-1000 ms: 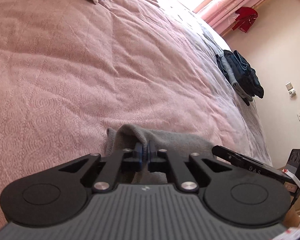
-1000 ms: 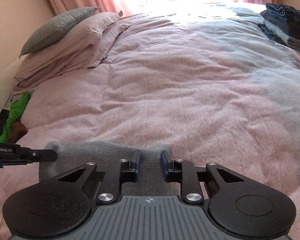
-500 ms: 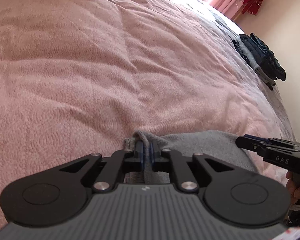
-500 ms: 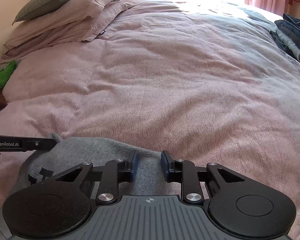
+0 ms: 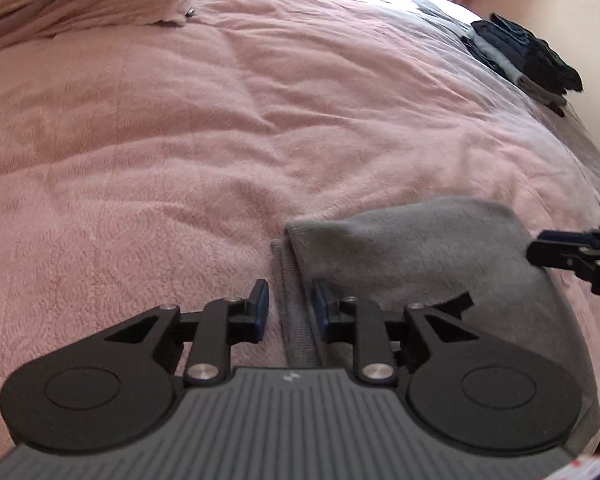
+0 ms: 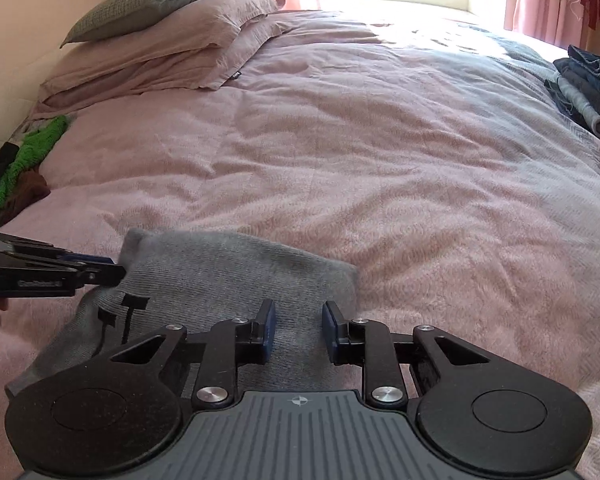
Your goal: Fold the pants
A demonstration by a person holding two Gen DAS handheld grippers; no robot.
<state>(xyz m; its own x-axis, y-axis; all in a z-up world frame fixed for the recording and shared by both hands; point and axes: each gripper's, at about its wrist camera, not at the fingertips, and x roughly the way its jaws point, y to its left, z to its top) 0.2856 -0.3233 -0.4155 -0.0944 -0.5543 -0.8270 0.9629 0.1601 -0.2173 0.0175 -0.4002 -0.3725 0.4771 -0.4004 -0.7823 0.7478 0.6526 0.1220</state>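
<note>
Folded grey pants [image 5: 420, 256] lie on the pink bed cover [image 5: 220, 120] near its front edge. My left gripper [image 5: 290, 296] hovers over their left ribbed edge with its jaws opening. That edge runs between the blue pads, which do not press on it. My right gripper [image 6: 299, 316] stands open just above the right part of the pants [image 6: 228, 268], nothing pinched. Each view shows the other gripper from the side: the right gripper [image 5: 572, 252] at the pants' far end, the left gripper [image 6: 60, 272] at their left corner.
A stack of folded dark and blue clothes [image 5: 520, 60] sits at the bed's far right edge [image 6: 584, 88]. Pillows [image 6: 160, 40] lie at the back left. A green garment [image 6: 28, 160] with dark clothes hangs at the left edge. Pink curtains frame a bright window.
My left gripper has let go of the pants' edge: its pads were pinched on the fabric and now stand apart. The lifted fold has settled flat. The right gripper's jaws kept their gap.
</note>
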